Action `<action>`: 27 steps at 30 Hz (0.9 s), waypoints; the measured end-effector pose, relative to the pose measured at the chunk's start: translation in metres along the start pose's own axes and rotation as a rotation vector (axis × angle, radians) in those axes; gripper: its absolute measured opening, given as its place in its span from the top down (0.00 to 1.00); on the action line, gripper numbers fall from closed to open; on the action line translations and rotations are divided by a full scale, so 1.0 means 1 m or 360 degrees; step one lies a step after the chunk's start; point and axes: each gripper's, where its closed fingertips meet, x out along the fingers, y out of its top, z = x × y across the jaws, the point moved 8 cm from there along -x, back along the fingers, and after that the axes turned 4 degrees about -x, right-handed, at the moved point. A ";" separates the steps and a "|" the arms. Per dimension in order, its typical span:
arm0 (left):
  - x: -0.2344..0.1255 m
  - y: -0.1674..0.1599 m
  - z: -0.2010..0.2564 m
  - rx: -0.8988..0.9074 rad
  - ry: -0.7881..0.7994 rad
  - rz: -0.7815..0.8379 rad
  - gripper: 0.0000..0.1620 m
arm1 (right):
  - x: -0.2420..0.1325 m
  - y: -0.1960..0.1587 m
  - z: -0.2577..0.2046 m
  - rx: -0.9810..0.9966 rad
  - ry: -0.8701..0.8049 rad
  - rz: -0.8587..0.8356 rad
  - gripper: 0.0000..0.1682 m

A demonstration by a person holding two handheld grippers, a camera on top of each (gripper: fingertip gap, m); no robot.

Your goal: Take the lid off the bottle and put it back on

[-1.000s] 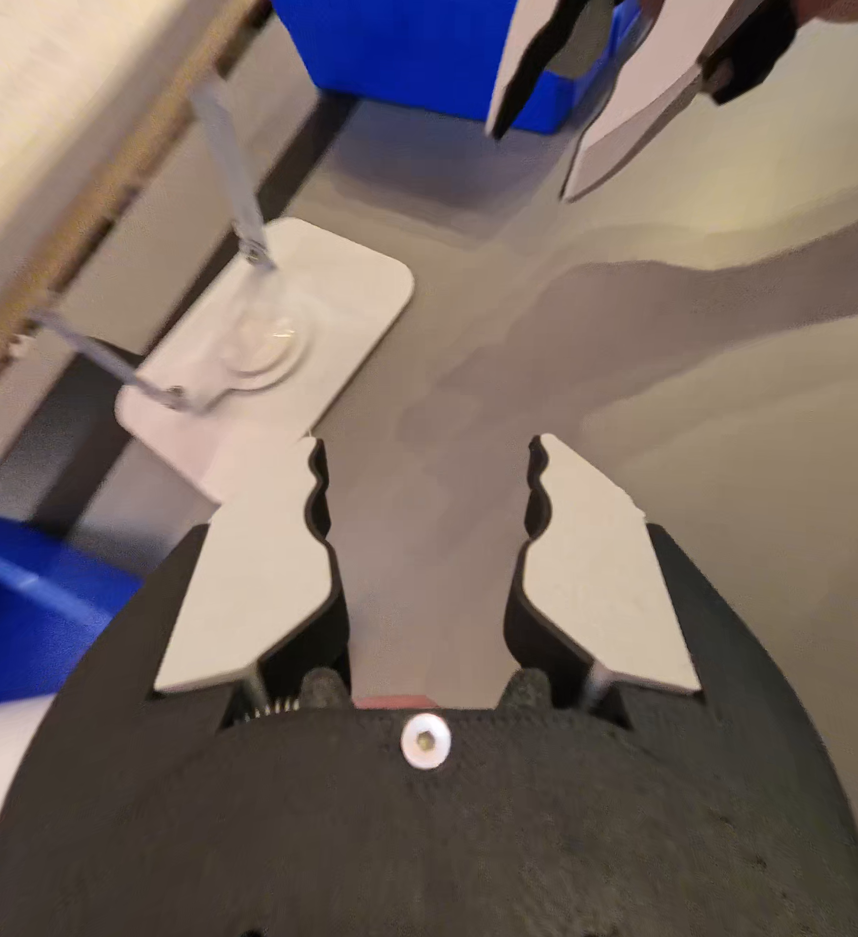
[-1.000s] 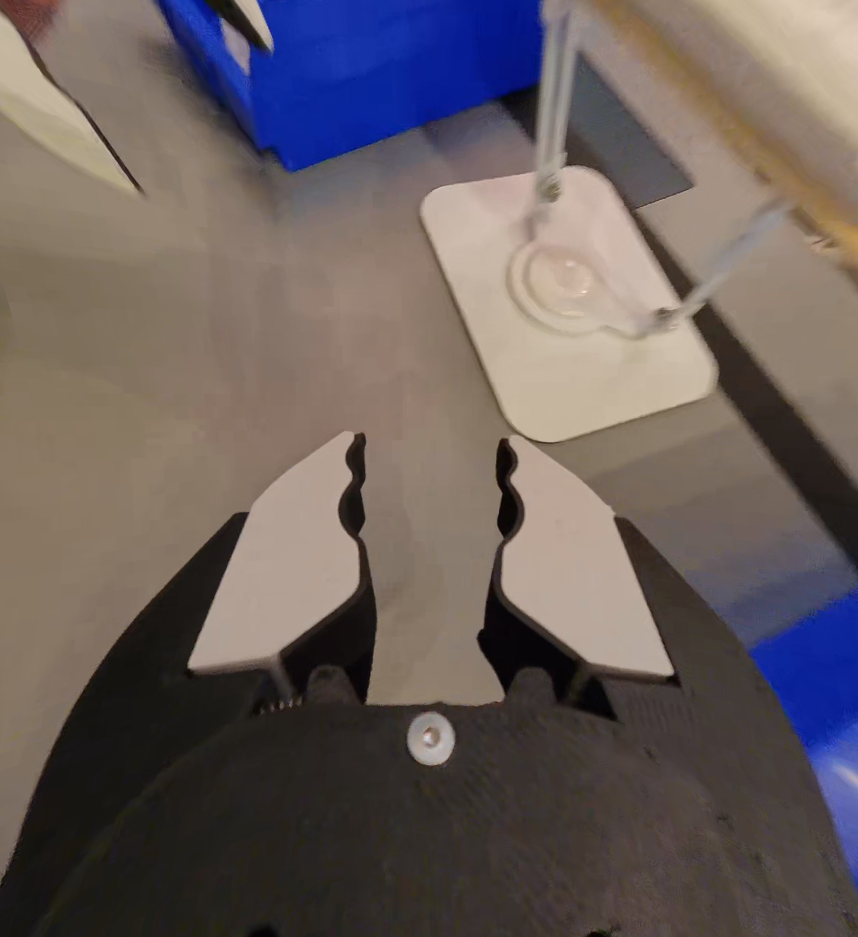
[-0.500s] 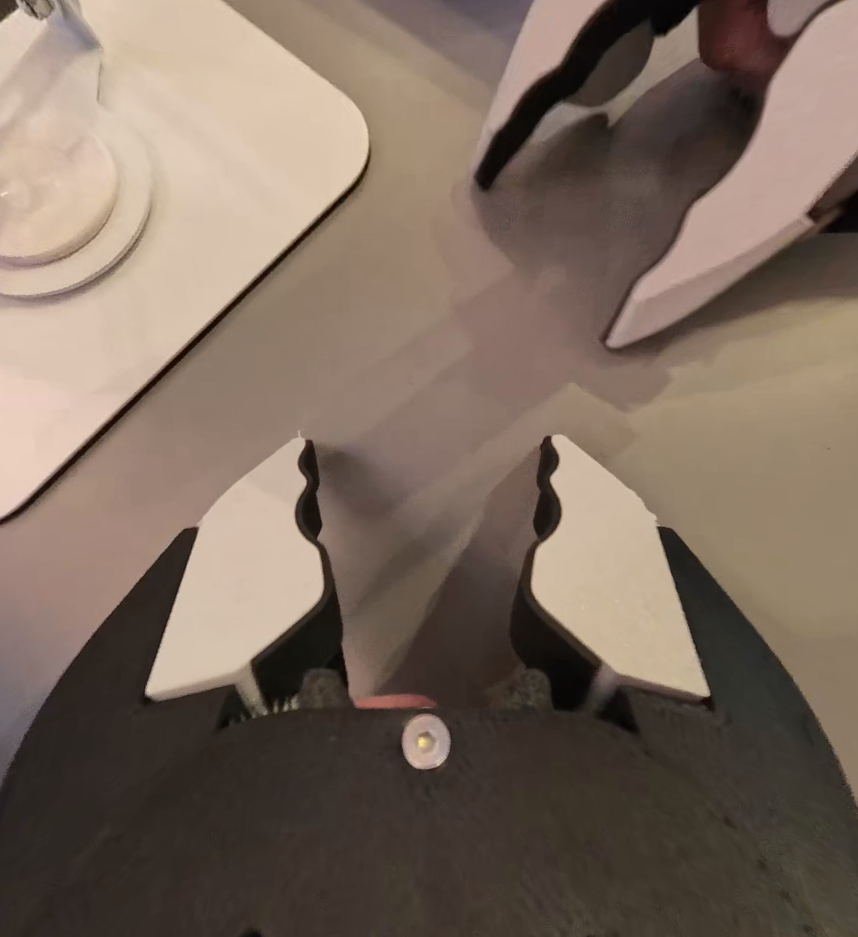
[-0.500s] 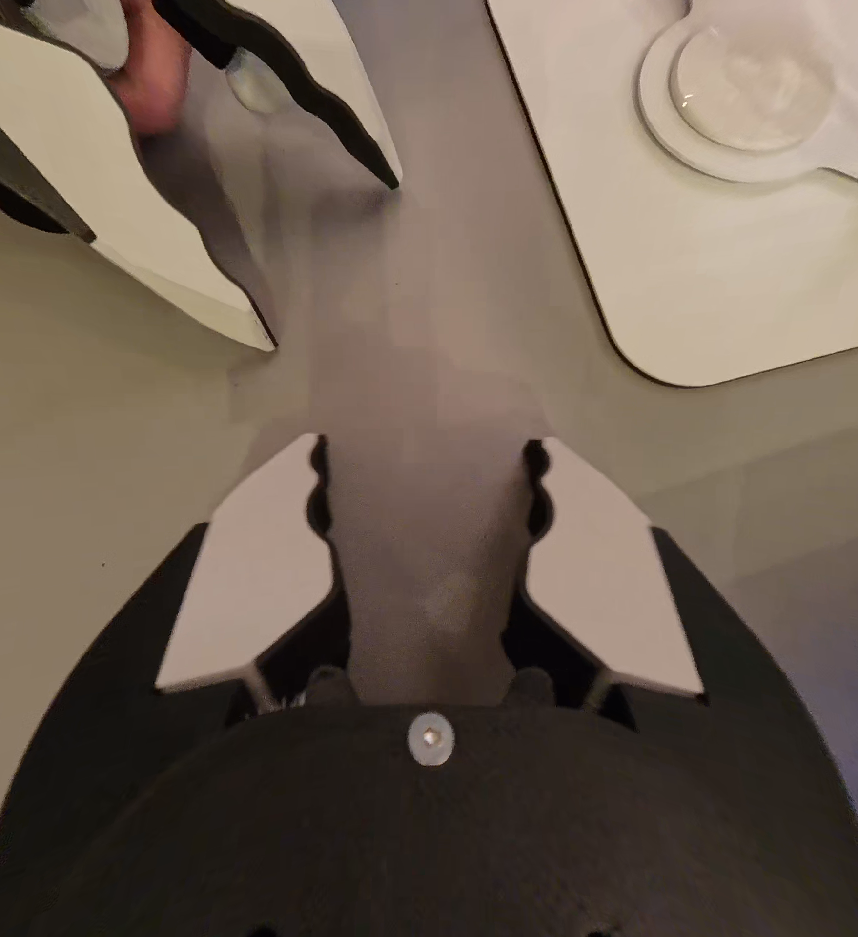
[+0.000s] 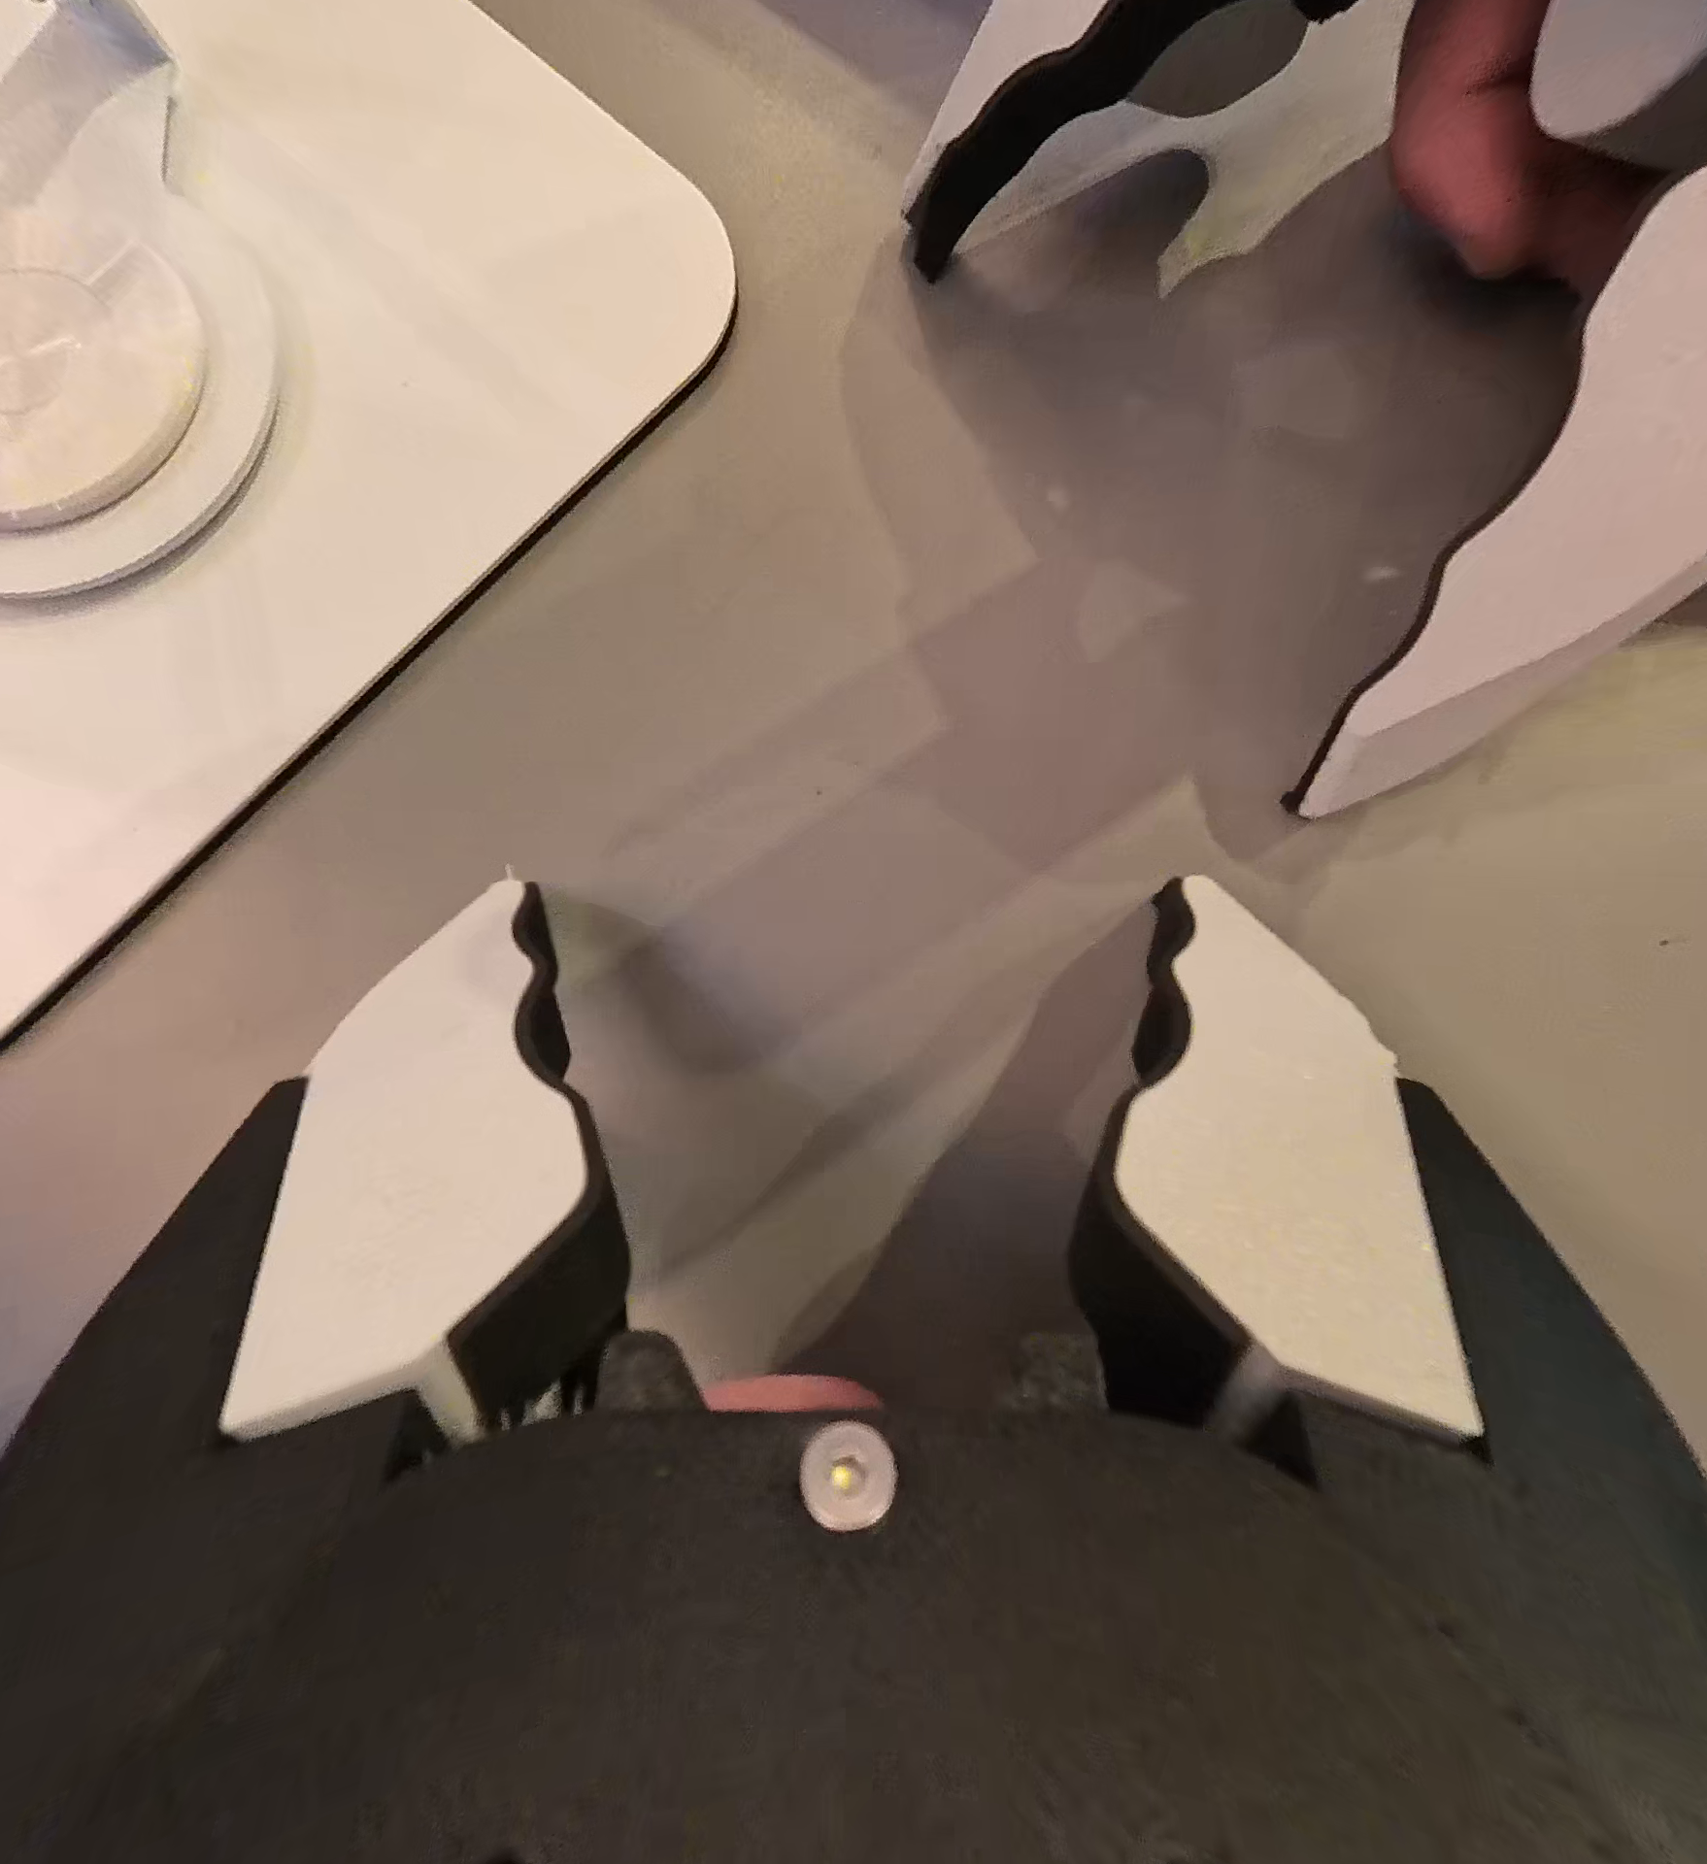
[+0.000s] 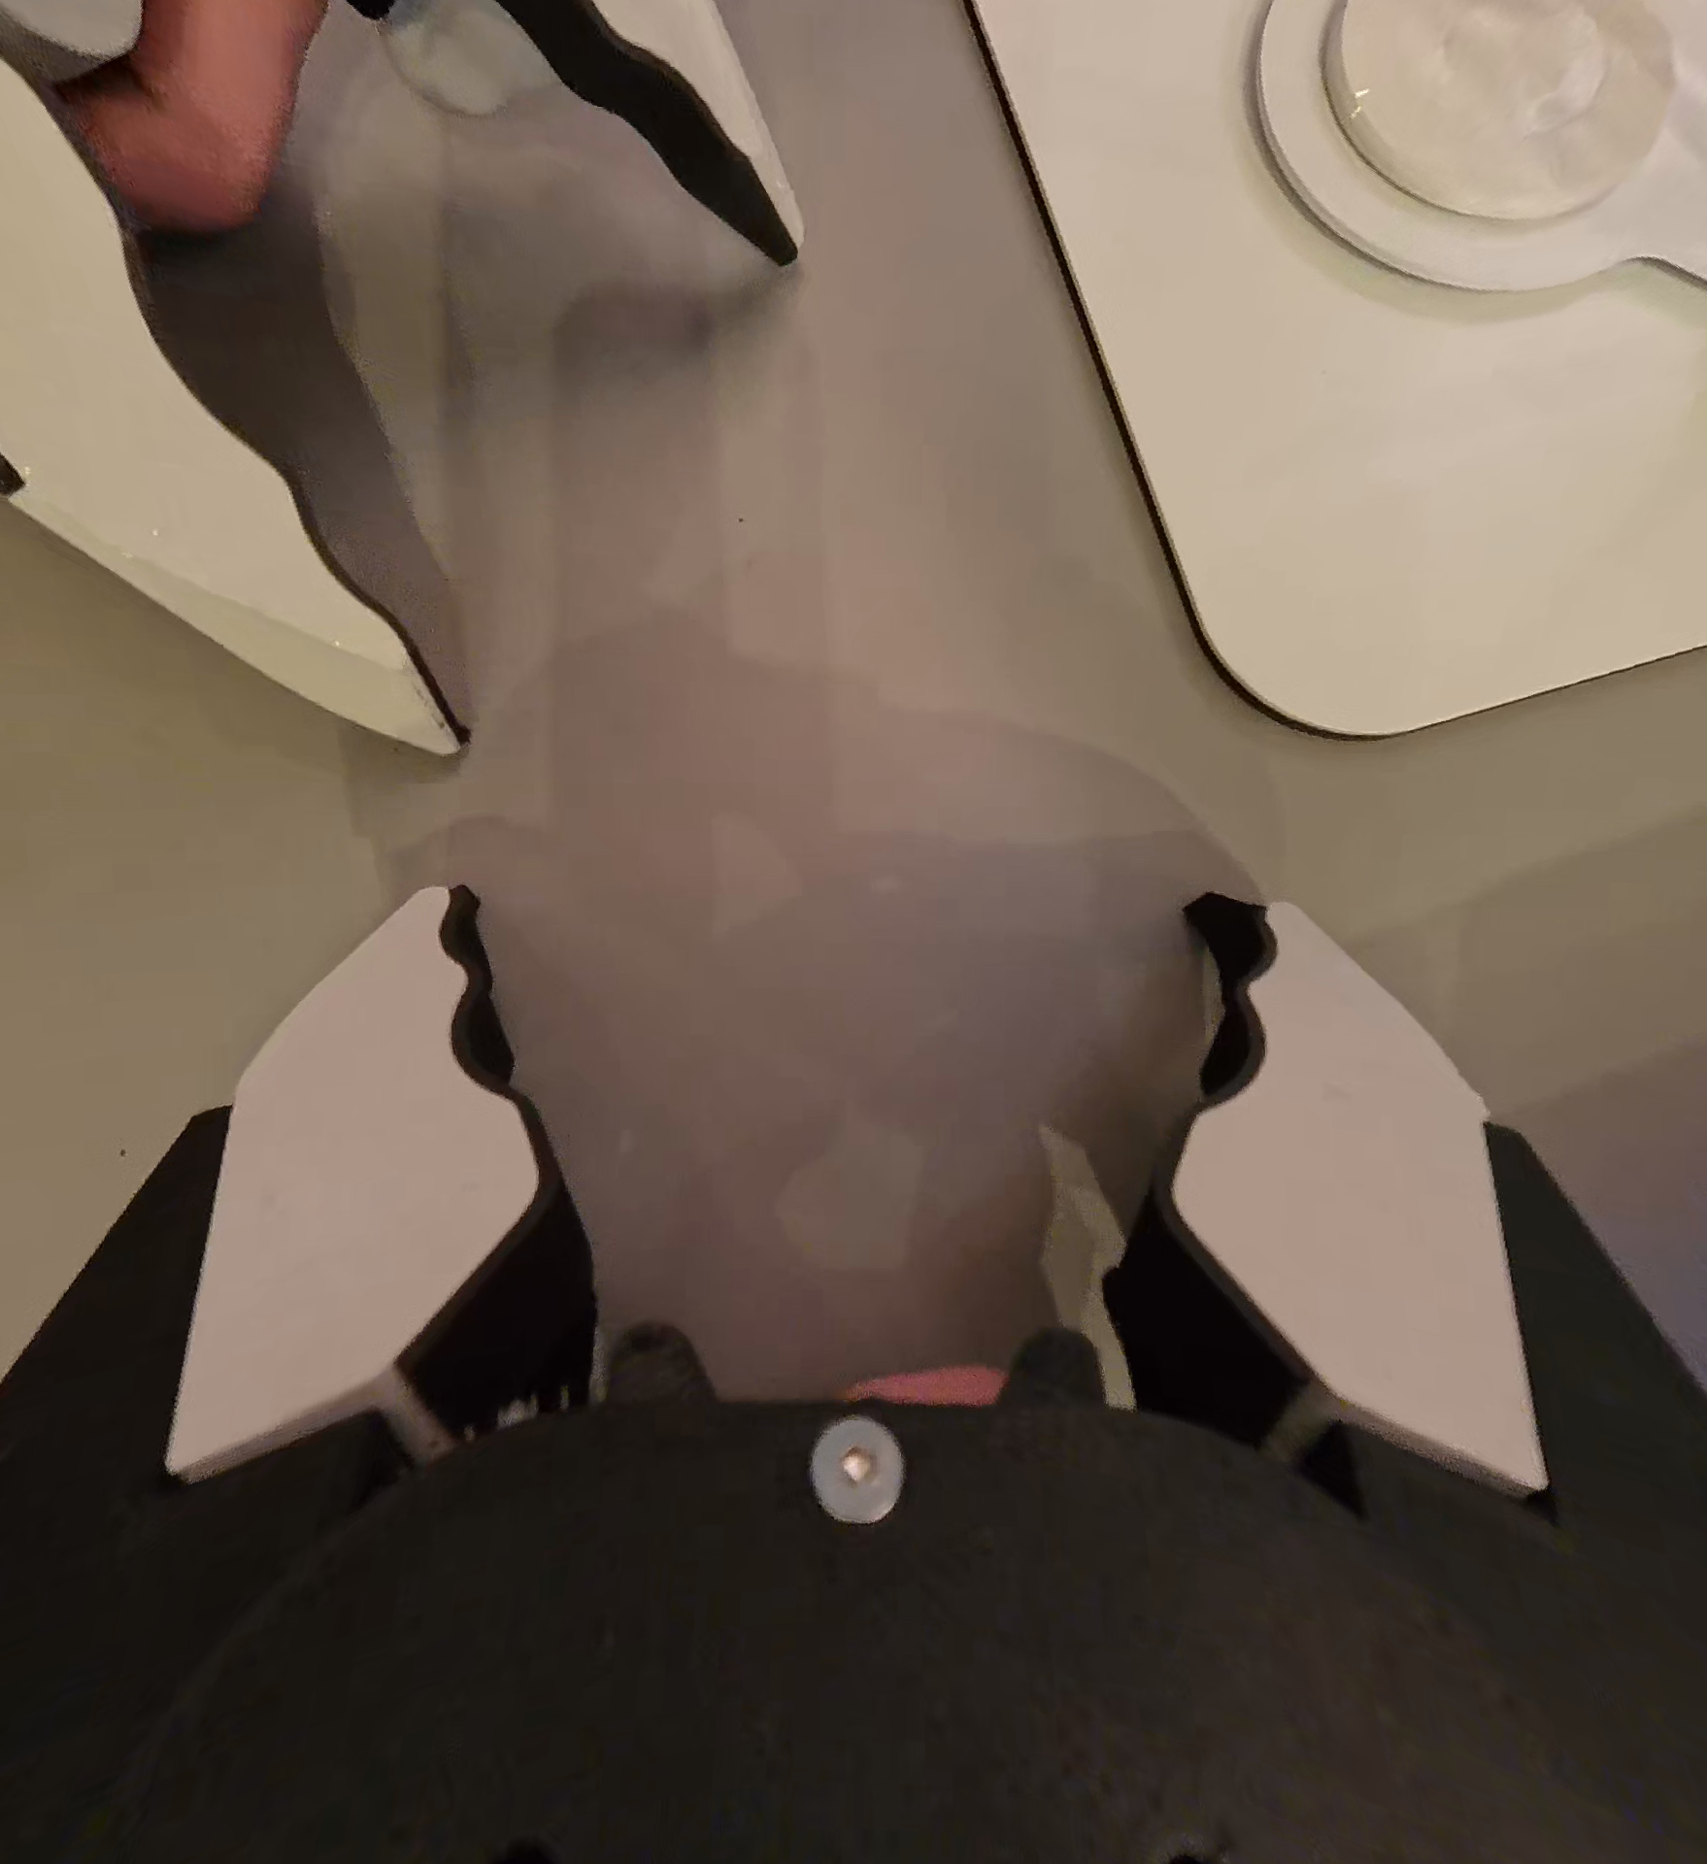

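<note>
No bottle or lid shows in either view. My left gripper (image 5: 849,888) is open and empty, pointing down at the grey table (image 5: 829,656). My right gripper (image 6: 839,898) is open wide and empty over the same table (image 6: 880,605). The two grippers face each other at close range. The right gripper (image 5: 1107,535) shows at the top right of the left wrist view. The left gripper (image 6: 617,494) shows at the top left of the right wrist view. A person's hand (image 5: 1475,171) holds the right gripper, and a finger (image 6: 184,131) shows behind the left one.
A white rounded base plate (image 5: 426,252) with a clear round disc (image 5: 53,383) lies on the table to the left of my left gripper. In the right wrist view the plate (image 6: 1435,454) and disc (image 6: 1475,91) are at the top right.
Both grippers have dropped close to the table and drawn nearer to each other. The blue bins and the stand's rods have left view. The right gripper's jaws have opened wider.
</note>
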 end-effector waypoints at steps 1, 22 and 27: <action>0.001 0.001 0.000 -0.0001 0.0000 -0.0002 0.31 | 0.000 0.000 0.000 -0.0001 0.0001 -0.0002 0.20; 0.003 0.002 0.000 -0.0011 0.0009 0.0001 0.29 | -0.002 0.001 0.002 0.0029 -0.0064 0.0028 0.29; 0.003 0.002 0.000 -0.0016 0.0012 0.0004 0.30 | -0.003 0.001 0.003 -0.0006 -0.0121 0.0060 0.29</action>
